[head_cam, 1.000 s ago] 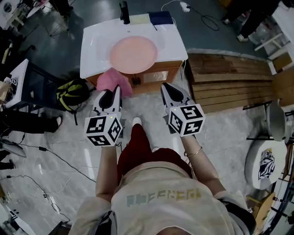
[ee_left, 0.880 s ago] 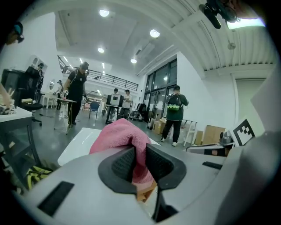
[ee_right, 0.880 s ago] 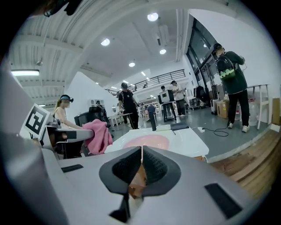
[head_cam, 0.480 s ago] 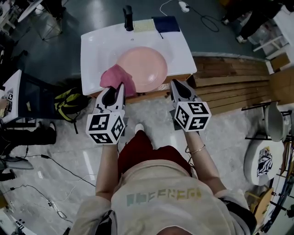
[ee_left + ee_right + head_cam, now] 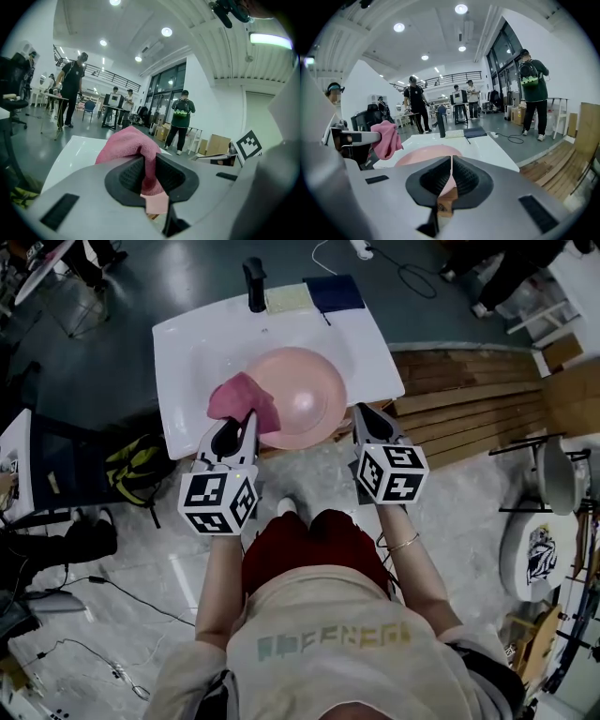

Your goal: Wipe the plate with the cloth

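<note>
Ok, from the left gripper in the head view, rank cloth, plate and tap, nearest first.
1. Cloth: clamped in the left gripper's jaws.
2. Plate: just to the right, under the cloth's edge.
3. Tap: at the sink's far edge.

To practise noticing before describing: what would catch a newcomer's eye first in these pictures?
The round pink plate over the white table stands out first, its right rim pinched in the right gripper. Next comes the pink cloth, bunched in the left gripper at the plate's left edge.
</note>
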`<state>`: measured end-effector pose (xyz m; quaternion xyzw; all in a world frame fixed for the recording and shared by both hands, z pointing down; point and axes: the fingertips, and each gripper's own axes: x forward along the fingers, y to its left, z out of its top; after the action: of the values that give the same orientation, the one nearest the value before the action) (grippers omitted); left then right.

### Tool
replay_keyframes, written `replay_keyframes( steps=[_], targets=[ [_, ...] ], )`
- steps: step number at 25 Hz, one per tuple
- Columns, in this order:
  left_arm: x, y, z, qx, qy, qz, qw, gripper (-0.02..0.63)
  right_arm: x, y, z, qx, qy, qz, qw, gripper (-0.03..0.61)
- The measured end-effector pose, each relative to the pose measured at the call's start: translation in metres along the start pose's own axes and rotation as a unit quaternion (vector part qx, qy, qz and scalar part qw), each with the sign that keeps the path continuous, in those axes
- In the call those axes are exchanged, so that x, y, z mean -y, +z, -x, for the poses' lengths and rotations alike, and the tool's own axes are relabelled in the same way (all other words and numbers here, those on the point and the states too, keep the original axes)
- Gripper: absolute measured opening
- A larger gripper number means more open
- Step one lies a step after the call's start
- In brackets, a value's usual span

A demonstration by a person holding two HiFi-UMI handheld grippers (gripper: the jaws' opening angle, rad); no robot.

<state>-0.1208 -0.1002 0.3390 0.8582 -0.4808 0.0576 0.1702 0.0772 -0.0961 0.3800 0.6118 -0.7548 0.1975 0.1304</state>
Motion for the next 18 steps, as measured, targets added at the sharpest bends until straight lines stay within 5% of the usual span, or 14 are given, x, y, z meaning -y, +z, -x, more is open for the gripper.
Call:
replay_keyframes(
  steps=[18],
  targets=[
    [-0.014, -0.02, -0.065, -0.046, -0.021, 0.005, 0.9987, 0.067, 0.024, -0.03, -0.054, -0.076, 0.0, -0.018, 0.997, 0.04]
  ],
)
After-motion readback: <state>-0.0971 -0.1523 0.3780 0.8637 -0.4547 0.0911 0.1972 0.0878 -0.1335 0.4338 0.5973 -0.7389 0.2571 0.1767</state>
